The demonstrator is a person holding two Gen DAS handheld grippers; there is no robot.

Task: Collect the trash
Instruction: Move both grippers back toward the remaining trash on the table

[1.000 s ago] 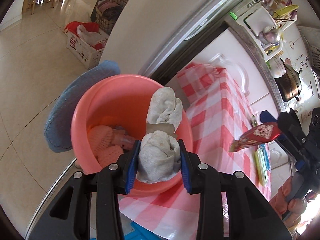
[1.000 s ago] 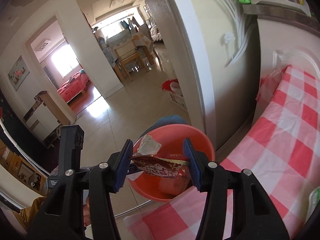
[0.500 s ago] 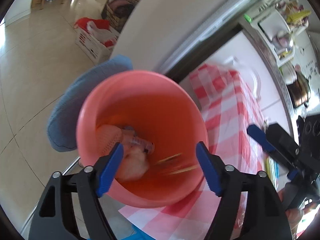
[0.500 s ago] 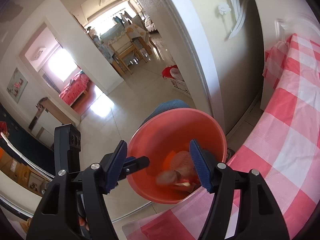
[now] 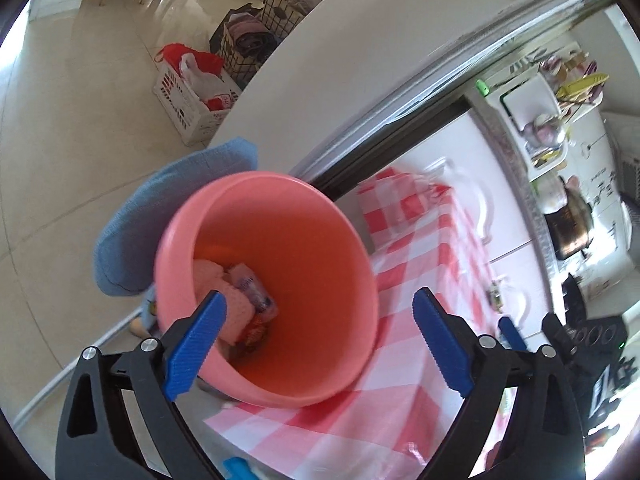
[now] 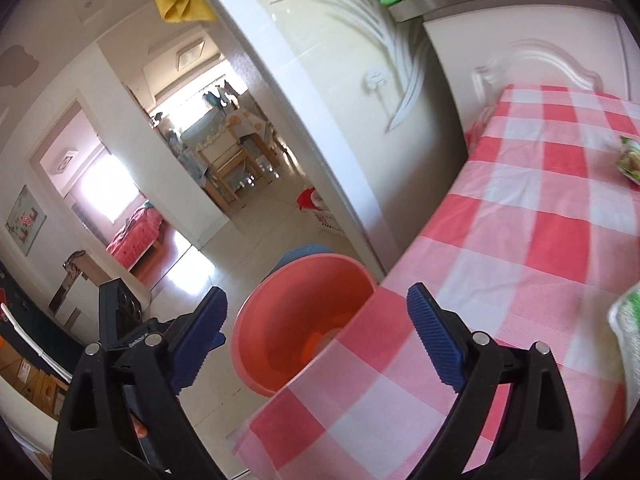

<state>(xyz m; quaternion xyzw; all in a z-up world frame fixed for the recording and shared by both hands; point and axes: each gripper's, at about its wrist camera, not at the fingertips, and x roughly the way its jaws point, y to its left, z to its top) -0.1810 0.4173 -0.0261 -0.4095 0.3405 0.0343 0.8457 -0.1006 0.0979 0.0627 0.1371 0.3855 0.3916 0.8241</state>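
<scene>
A pink bucket stands on the floor beside the table with the red-and-white checked cloth. Inside it lie pieces of trash: pale wads, a small tube and a red wrapper. My left gripper is open and empty, just above the bucket's mouth. My right gripper is open and empty, above the table's corner, with the bucket below and partly hidden by the cloth. A green snack packet lies on the table at the far right.
A blue cushion lies behind the bucket. A white basket with red bags stands on the tiled floor. White cabinet doors rise behind the table. Another green-white packet lies at the right edge. The right gripper shows in the left wrist view.
My left gripper has opened and dropped the grey wad into the bucket. My right gripper has opened, dropped the red wrapper in, and drawn back over the table.
</scene>
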